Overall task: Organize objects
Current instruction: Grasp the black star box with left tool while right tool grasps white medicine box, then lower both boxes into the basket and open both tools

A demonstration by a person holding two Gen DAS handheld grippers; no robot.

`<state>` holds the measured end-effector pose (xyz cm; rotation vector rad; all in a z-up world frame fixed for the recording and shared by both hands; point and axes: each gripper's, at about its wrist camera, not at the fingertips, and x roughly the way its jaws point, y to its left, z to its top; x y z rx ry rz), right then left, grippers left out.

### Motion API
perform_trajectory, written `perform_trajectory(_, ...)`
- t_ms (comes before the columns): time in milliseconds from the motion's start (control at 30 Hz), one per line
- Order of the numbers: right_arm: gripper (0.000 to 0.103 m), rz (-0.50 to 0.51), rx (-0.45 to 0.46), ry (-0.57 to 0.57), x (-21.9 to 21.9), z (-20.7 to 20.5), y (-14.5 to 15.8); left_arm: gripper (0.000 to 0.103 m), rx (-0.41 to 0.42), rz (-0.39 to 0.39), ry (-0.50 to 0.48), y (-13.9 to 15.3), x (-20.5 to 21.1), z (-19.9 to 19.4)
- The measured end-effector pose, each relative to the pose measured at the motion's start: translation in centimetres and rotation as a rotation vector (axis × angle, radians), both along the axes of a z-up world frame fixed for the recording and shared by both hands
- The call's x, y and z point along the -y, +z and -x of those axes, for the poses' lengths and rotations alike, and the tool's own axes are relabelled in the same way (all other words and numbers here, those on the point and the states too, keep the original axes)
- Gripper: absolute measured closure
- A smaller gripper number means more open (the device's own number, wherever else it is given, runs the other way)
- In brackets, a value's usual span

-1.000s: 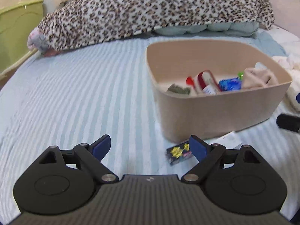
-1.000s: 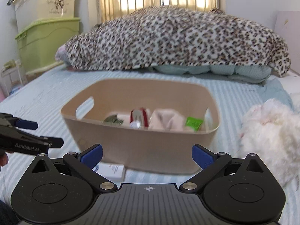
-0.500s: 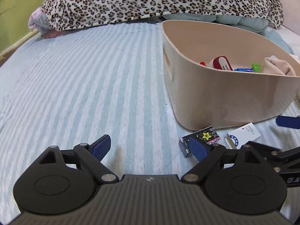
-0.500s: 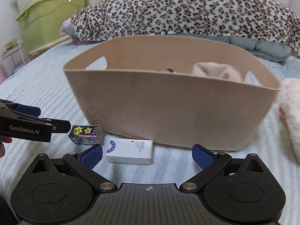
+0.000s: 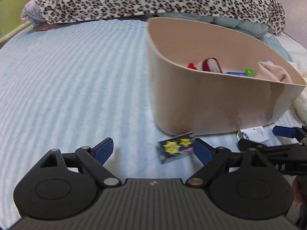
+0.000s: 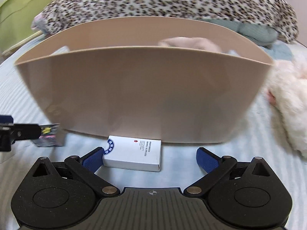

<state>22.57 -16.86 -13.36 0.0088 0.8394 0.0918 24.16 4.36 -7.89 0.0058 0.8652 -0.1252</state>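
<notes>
A beige bin [image 5: 211, 103] stands on the striped bed and holds a red item [image 5: 211, 66], a blue packet, a green piece and a beige cloth [image 5: 272, 72]. A small dark box with yellow stars [image 5: 175, 148] lies in front of the bin, just left of my open left gripper's [image 5: 153, 149] right finger. In the right wrist view the bin [image 6: 144, 95] fills the middle, and a white box [image 6: 132, 156] lies between the fingers of my open right gripper [image 6: 151, 158], against its left finger. The dark box [image 6: 49, 136] shows at left, by the left gripper's finger.
A leopard-print blanket [image 5: 153, 0] lies across the far end of the bed. A white fluffy item [image 6: 287, 105] lies right of the bin. Green storage boxes [image 6: 23, 13] stand at the far left. Striped bed sheet [image 5: 67, 86] spreads left of the bin.
Both grippers moved lower and closer to the bed in front of the bin. The right gripper now has the white box between its fingers; the left fingers are beside the dark box.
</notes>
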Motion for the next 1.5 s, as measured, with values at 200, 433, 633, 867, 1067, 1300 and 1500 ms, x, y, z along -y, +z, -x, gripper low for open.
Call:
perform_trajectory(200,0.0,-0.001,-0.009,-0.057,3.2,0.0,0.2,0.012,-0.059,-0.016,-0.007,-1.8,2.6,-0.7)
perform_trajectory(433,0.015,0.013,0.012,-0.032,3.1,0.6,0.0,0.032,-0.062,-0.029,0.012,-2.6,3.2,-1.2)
perform_trajectory(633,0.047,0.041,0.038,0.046,1.8,1.3,0.8,0.047,-0.07,-0.039,0.018,-2.3,2.8,-1.2)
perform_trajectory(867,0.047,0.04,0.047,0.082,1.8,2.9,1.5,0.048,-0.03,-0.043,-0.001,-1.1,2.8,0.1)
perform_trajectory(1067,0.047,0.003,0.104,0.099,2.7,4.9,4.1,0.048,0.034,-0.012,-0.005,2.3,3.0,2.0)
perform_trajectory(1300,0.047,-0.021,0.204,0.125,4.0,6.6,8.9,0.048,0.157,-0.002,0.01,7.3,3.0,3.4)
perform_trajectory(1500,0.047,-0.013,0.311,0.147,4.6,7.2,12.9,0.048,0.234,0.008,0.01,10.5,3.7,3.8)
